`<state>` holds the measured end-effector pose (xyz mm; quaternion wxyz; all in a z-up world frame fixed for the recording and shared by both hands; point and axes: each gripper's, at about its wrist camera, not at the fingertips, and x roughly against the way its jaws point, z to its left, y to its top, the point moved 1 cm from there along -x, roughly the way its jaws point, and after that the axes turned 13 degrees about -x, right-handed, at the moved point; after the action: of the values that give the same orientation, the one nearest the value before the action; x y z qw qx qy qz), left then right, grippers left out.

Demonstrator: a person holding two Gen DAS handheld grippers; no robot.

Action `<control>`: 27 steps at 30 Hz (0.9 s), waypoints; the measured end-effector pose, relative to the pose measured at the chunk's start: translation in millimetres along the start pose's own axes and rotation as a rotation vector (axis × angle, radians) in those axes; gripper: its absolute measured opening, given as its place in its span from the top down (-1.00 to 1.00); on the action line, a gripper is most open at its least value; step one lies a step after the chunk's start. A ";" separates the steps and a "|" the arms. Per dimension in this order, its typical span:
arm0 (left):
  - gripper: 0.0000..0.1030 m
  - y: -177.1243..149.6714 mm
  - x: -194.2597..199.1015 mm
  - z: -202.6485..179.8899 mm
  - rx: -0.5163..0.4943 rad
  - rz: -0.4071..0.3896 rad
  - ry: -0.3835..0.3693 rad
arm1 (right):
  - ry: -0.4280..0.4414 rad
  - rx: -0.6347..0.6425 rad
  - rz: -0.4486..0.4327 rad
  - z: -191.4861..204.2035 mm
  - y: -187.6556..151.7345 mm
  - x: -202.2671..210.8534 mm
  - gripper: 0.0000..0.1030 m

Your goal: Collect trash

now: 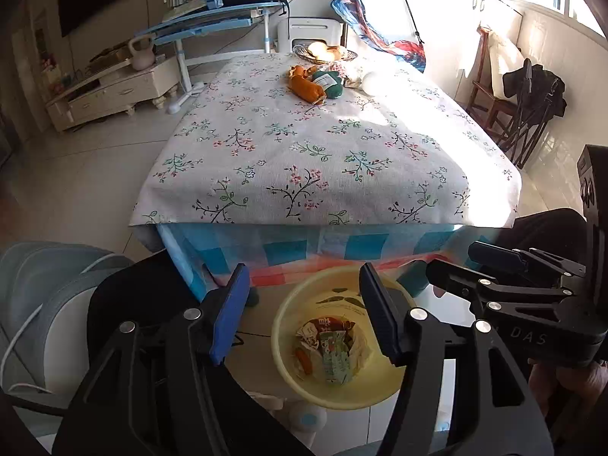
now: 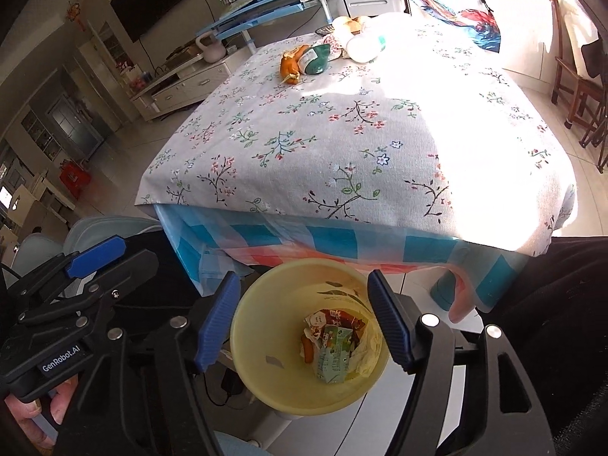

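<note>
left wrist view: table [image 1: 323,159] under a floral cloth fills the frame, yellow bin [image 1: 334,342] on the floor just below its near edge. left gripper [image 1: 300,315] hangs over the bin, jaws wide apart, nothing between them. right gripper [image 2: 304,319] same in its own view: wide apart, empty. trash in the bin bottom: green carton [image 2: 334,357], red wrapper [image 2: 342,319]. orange bag [image 1: 306,89] and green bag [image 1: 330,81] lie at the table's far end.

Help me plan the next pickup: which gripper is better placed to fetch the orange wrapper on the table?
Left, probably, though only slightly. Both grippers, left and right, hang open and empty over the yellow bin. The orange wrapper lies far off, left of the table's middle, nearer the left hand's side.
</note>
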<state>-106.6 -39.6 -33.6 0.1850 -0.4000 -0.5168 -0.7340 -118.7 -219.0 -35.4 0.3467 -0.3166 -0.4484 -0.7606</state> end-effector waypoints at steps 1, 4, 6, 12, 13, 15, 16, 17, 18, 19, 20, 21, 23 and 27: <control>-0.19 0.2 2.4 0.3 -0.001 -0.006 0.007 | -0.001 0.003 -0.001 0.7 -0.5 0.1 -0.31; -0.29 -0.3 8.9 1.7 -0.003 -0.024 0.028 | -0.003 0.012 -0.008 3.4 -2.1 1.6 -0.32; -0.32 -1.0 12.1 2.7 -0.005 -0.033 0.036 | -0.004 0.020 -0.012 5.5 -2.6 2.6 -0.32; -0.40 -2.7 15.1 7.0 -0.004 -0.043 0.057 | -0.011 0.036 -0.022 9.4 -4.3 2.4 -0.33; -0.41 -2.6 14.8 7.9 -0.002 -0.042 0.060 | -0.010 0.036 -0.024 9.8 -4.4 2.3 -0.33; -0.43 -2.4 13.7 8.9 0.000 -0.042 0.065 | -0.008 0.035 -0.029 9.2 -3.8 2.1 -0.33; -0.44 -2.6 12.9 8.8 0.001 -0.041 0.068 | -0.008 0.033 -0.031 9.4 -3.4 1.9 -0.33; -0.46 -2.5 12.0 9.1 0.000 -0.040 0.071 | -0.007 0.031 -0.035 9.3 -3.4 2.1 -0.33; -0.47 -2.7 10.9 9.2 -0.001 -0.039 0.073 | -0.005 0.030 -0.038 9.1 -3.0 2.0 -0.33; -0.49 -2.9 9.3 9.3 -0.002 -0.037 0.074 | -0.004 0.030 -0.043 9.3 -2.2 2.5 -0.33; -0.50 -3.3 7.4 9.4 -0.002 -0.033 0.074 | -0.003 0.030 -0.048 9.5 -1.8 2.5 -0.33; -0.50 -3.6 5.3 9.6 -0.001 -0.028 0.074 | -0.002 0.030 -0.050 9.5 -1.4 2.1 -0.34; -0.51 -3.9 0.8 10.1 -0.001 -0.018 0.072 | -0.004 0.031 -0.053 10.4 -1.2 0.5 -0.36; -0.52 -5.2 -9.0 11.3 0.002 0.002 0.071 | -0.005 0.036 -0.058 10.8 0.1 -1.8 -0.36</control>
<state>-100.2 -28.6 -42.1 0.2043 -0.3742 -0.5102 -0.7469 -115.8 -208.9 -32.4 0.3289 -0.2992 -0.4719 -0.7613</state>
